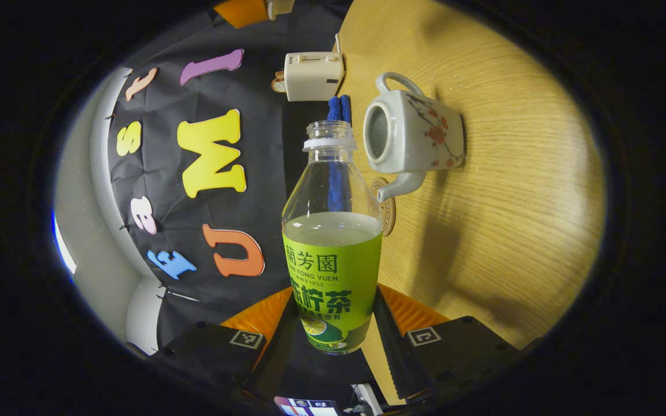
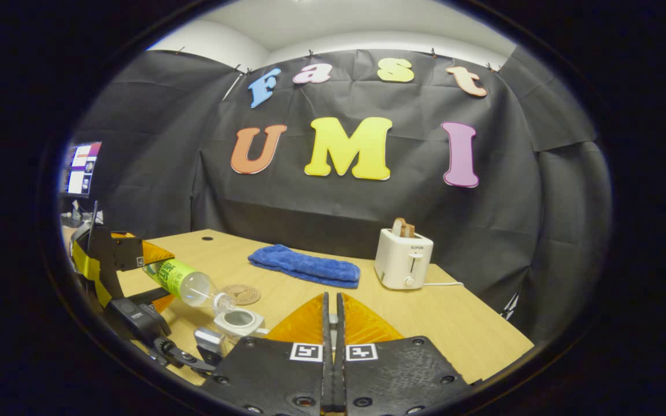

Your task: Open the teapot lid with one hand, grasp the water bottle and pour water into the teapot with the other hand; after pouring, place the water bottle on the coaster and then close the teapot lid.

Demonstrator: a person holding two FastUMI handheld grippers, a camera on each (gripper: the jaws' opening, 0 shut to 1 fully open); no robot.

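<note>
My left gripper (image 1: 333, 315) is shut on the green-labelled water bottle (image 1: 333, 260), whose cap is off. The bottle is tipped over, its open mouth close beside the opening of the white flowered teapot (image 1: 420, 138); no stream is visible. The teapot stands lidless on the wooden table (image 1: 512, 173), with the round coaster (image 1: 389, 211) just beyond it. In the right gripper view the tilted bottle (image 2: 182, 281) points down at the teapot (image 2: 240, 320), and the coaster (image 2: 241, 293) lies behind. My right gripper (image 2: 331, 297) is raised above the table, fingers pressed together, nothing visible between them.
A folded blue towel (image 2: 304, 266) lies toward the back of the table, with a white toaster (image 2: 403, 260) holding bread to its right. Both also appear in the left gripper view, towel (image 1: 339, 110) and toaster (image 1: 313, 75). A monitor (image 2: 80, 167) hangs at the far left.
</note>
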